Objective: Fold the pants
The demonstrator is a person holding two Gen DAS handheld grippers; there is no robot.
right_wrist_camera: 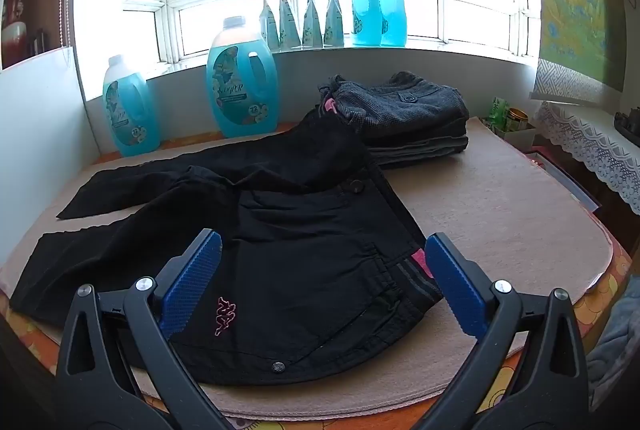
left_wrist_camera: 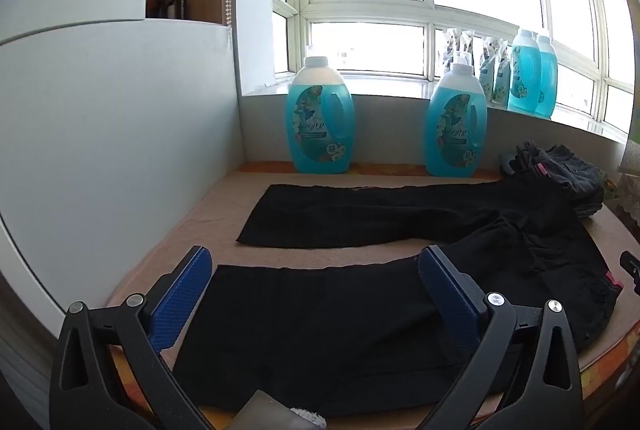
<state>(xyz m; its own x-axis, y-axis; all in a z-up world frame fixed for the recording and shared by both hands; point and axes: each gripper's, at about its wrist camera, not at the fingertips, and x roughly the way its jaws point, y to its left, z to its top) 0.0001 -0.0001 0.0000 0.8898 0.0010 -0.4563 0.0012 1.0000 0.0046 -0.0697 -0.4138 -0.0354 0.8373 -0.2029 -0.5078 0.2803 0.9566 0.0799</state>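
The pants (right_wrist_camera: 280,230) are spread flat on the table (right_wrist_camera: 500,214), long axis running left-right, legs toward the left edge, waistband at the right. The left gripper (left_wrist_camera: 316,294) hangs spread wide over the near leg's cuff end, the right gripper (right_wrist_camera: 324,282) equally wide over the hip. Neither is holding anything.

home laundry corner (detergent bottles (right_wrist_camera: 241,78))
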